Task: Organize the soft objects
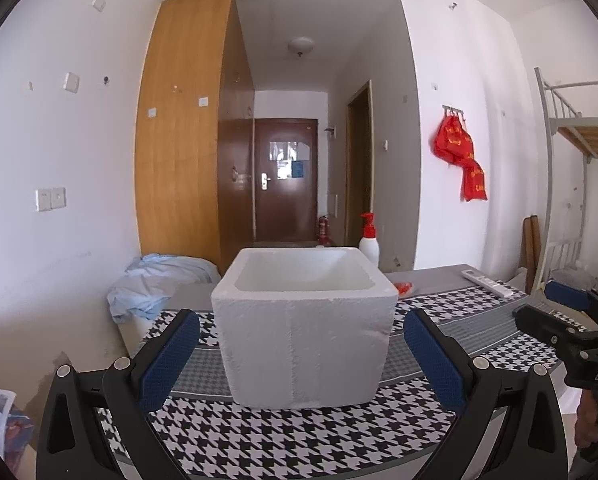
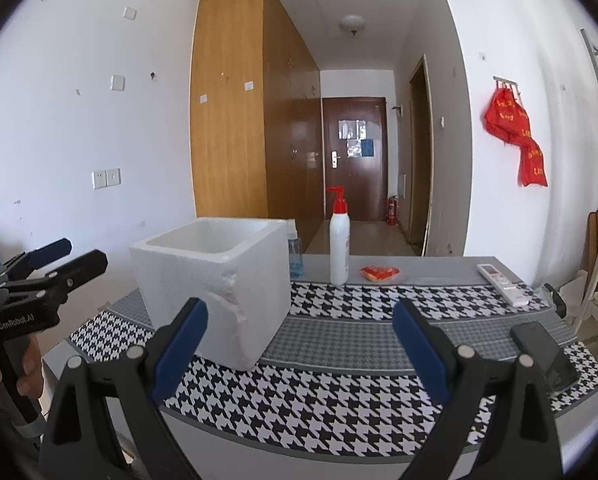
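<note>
Off the desk's (image 1: 419,420) left end lies crumpled blue cloth (image 1: 155,284); swing your left gripper (image 1: 301,354), fingers wide and empty, toward it and pinch a thick fold. The foam box (image 1: 303,332) stands directly between those fingers. Your right gripper (image 2: 301,346) hangs wide, empty, box at its left.

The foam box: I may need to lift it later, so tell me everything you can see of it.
The foam box is white, thick-walled, roughly cubic, and looks like expanded polystyrene. It has no lid, and the part of its inside that shows is empty. It stands upright on the houndstooth cloth, with nothing else touching it. One vertical corner is dented and crumbled, seen in the right wrist view. The left gripper faces it, open and clear of its sides.
</note>
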Tool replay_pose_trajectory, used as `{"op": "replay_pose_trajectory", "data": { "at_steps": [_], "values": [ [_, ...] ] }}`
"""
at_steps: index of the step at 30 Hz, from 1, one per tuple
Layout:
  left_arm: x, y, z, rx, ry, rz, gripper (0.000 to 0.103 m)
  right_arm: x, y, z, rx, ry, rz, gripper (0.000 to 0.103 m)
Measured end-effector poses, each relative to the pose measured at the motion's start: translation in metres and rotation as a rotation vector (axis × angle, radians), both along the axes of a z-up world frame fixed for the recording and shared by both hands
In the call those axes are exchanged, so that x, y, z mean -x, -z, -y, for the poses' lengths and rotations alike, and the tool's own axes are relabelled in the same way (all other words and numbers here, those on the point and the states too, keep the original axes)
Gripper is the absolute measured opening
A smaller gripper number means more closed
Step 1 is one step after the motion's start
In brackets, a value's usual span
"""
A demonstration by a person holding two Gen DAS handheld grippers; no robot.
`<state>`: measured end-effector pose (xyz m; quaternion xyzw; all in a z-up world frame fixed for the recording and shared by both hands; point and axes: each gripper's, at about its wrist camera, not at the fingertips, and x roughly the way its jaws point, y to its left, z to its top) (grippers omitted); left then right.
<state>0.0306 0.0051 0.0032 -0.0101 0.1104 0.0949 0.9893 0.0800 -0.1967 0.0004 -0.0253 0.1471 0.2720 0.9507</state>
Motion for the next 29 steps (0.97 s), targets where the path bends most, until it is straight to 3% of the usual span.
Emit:
{"op": "replay_pose_trajectory", "data": {
  "at_steps": [29],
  "values": [
    [-0.0002, 0.0024, -0.0018, 0.009, 0.0, -0.022, 0.102, 0.0, 0.0003, 0.0, -0.005, 0.009, 0.0, 0.096]
  ]
}}
